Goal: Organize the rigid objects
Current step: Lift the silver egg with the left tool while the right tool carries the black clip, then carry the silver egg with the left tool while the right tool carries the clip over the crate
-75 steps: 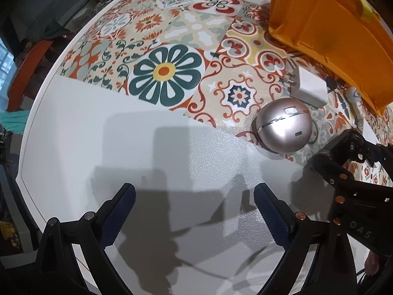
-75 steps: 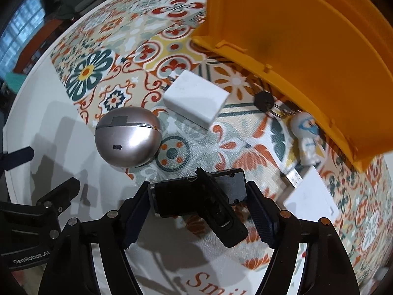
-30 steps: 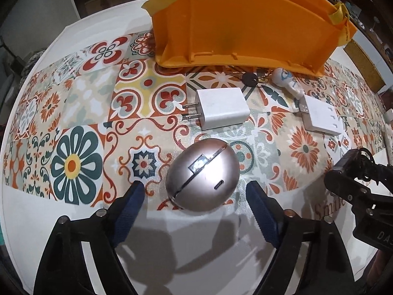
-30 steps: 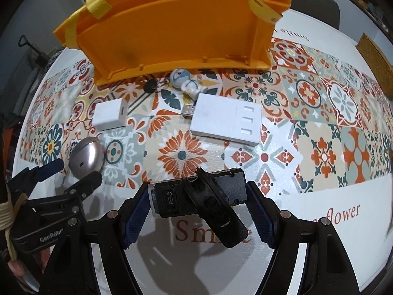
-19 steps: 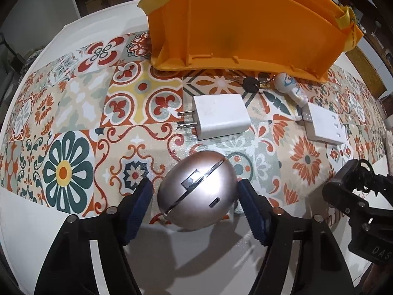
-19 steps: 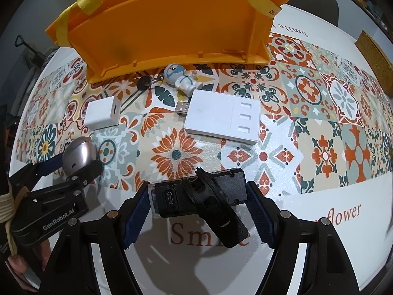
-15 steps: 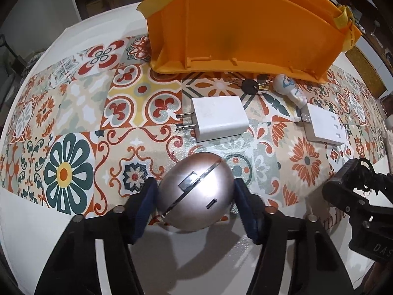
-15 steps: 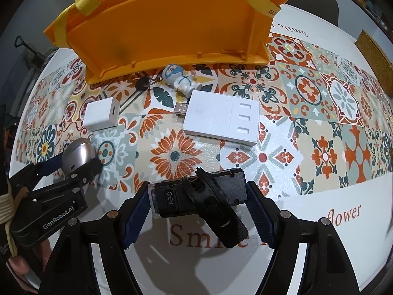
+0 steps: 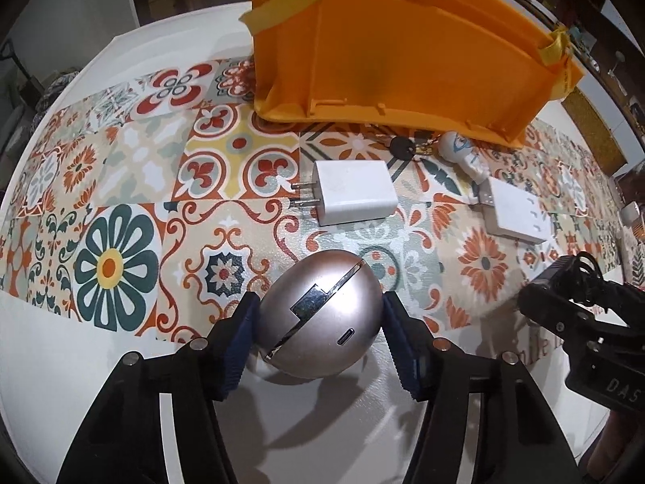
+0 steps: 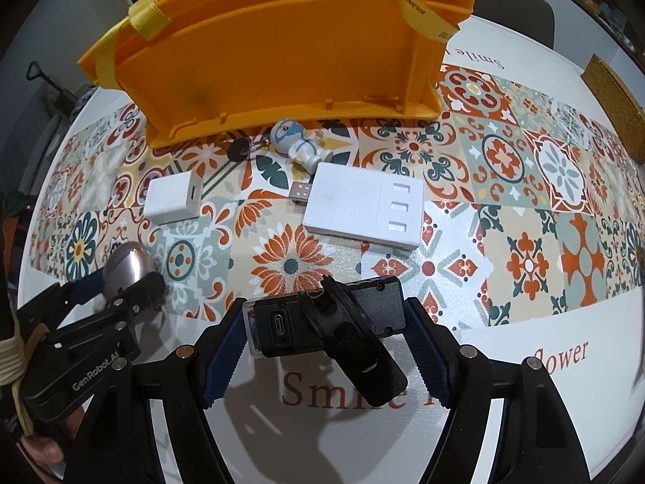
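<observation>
My left gripper [image 9: 318, 322] is shut on a silver egg-shaped device [image 9: 320, 316] resting on the table; both blue pads touch its sides. It also shows in the right wrist view [image 10: 127, 268]. My right gripper [image 10: 322, 334] is shut on a black clip-on device [image 10: 326, 322] and holds it above the table. An orange bin [image 9: 403, 56] stands at the back, also in the right wrist view [image 10: 282, 52]. In front of it lie a white charger [image 9: 354, 191], a white USB hub [image 10: 363, 211] and a small figure keychain [image 10: 300, 145].
The table has a patterned tile mat [image 9: 169, 185] and a bare white strip near me [image 9: 100, 363]. A cork mat [image 10: 616, 101] lies at the far right. The right gripper's body [image 9: 584, 322] is at the right of the left wrist view.
My left gripper swung toward the bin, moved up around the silver egg and closed on it. My right gripper kept hold of the black device and turned toward the bin.
</observation>
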A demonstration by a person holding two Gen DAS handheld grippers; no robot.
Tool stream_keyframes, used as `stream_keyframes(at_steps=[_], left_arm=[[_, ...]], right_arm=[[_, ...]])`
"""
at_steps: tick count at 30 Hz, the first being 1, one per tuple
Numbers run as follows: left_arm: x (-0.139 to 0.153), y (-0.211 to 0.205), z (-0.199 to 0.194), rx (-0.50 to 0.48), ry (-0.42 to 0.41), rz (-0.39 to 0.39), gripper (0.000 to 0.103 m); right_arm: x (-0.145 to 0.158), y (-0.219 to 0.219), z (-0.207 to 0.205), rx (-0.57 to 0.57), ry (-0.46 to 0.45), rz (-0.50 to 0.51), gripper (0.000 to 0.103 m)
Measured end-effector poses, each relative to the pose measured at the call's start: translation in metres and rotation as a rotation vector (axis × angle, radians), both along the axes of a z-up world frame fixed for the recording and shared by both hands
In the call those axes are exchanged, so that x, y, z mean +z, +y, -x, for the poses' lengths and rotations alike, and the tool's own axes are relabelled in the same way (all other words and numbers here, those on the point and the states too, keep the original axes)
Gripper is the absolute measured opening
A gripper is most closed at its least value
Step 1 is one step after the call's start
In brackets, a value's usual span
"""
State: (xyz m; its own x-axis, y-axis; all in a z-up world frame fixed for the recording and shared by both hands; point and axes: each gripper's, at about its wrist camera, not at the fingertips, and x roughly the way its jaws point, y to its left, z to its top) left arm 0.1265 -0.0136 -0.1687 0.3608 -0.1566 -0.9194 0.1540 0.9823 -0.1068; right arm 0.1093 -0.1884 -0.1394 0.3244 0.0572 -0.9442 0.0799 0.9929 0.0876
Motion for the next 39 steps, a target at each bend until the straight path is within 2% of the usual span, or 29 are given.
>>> stream_keyframes(at_steps=[12,26,39], left_arm=[[0.041,0.004,0.012,-0.016,-0.082,0.010,0.060],[0.100,0.001,0.012,-0.024,-0.208,0.038,0.060],[0.137,0.001,0.000,-0.018,-0.292,0.043,0.060]], right_arm=[[0.029,-0.002,0.004,0.000,-0.049,-0.006,0.075],[0.081,-0.003,0.004,0.014,-0.190,-0.010,0.075],[0.119,0.000,-0.005,0.028,-0.295,-0.016,0.075]])
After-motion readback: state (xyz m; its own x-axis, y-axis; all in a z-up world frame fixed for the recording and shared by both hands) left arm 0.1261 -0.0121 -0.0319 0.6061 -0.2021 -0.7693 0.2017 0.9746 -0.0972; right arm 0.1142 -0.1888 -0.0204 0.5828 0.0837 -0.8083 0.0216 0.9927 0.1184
